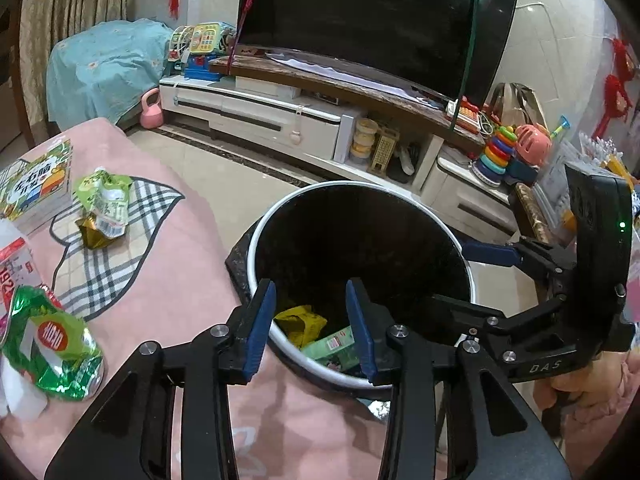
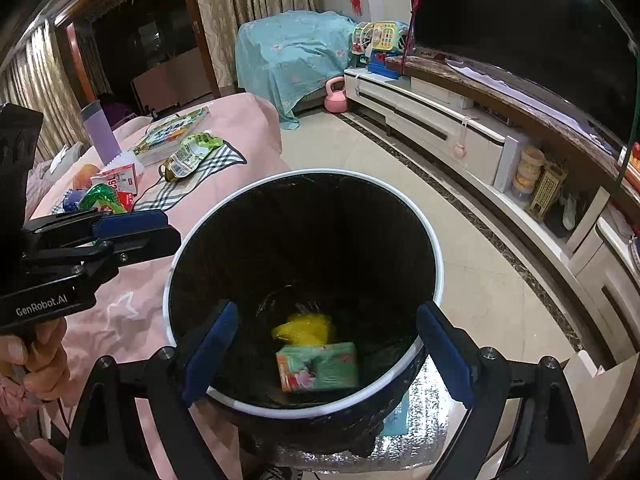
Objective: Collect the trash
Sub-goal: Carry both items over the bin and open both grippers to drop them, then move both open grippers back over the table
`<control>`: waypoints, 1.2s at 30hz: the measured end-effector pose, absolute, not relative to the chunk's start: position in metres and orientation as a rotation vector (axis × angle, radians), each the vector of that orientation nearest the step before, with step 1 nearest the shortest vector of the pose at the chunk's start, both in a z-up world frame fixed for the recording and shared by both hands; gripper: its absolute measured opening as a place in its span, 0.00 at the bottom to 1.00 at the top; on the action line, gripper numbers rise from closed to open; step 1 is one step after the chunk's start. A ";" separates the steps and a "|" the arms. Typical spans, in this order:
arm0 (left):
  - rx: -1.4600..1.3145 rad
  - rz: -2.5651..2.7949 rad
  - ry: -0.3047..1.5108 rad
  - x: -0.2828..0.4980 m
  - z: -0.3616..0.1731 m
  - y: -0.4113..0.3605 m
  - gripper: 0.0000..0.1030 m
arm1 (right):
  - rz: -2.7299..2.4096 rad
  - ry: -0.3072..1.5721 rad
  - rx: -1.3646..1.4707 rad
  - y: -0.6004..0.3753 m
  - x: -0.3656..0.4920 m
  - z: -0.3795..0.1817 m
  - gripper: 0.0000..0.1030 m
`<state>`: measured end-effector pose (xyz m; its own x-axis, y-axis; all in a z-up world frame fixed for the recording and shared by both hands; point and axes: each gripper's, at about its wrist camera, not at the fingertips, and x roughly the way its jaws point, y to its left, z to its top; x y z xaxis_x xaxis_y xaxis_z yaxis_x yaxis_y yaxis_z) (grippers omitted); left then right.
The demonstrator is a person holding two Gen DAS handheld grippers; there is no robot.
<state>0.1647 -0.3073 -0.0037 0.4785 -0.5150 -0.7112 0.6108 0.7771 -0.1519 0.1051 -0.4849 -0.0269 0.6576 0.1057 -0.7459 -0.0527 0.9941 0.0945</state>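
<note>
Down inside the black-lined trash bin point(image 2: 304, 240), under both claws: a green carton point(image 2: 318, 366) lying beside a yellow wrapper point(image 2: 304, 328). Left claw point(image 1: 310, 328) parted over the bin's near rim, nothing between its blue pads. Right claw point(image 2: 326, 354) spread wide above the bin mouth, likewise empty. Left of the left claw, on the pink-covered desk point(image 1: 168, 280): a crumpled green wrapper point(image 1: 56, 344) close by, a green snack pouch point(image 1: 104, 208) farther off on a checked cloth point(image 1: 120, 240), a picture book point(image 1: 36, 184) beyond. Past the bin, a white TV cabinet point(image 1: 260, 116).
</note>
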 end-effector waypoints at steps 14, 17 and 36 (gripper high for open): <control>0.011 -0.476 0.731 0.118 -0.002 -0.197 0.71 | 0.140 0.664 0.219 -0.441 0.057 0.001 0.97; -0.021 -0.429 0.729 0.108 -0.005 -0.165 0.71 | 0.182 0.662 0.240 -0.418 0.055 -0.003 0.97; -0.143 -0.209 0.711 0.073 -0.017 -0.021 0.72 | 0.369 0.757 0.238 -0.281 0.069 -0.037 0.97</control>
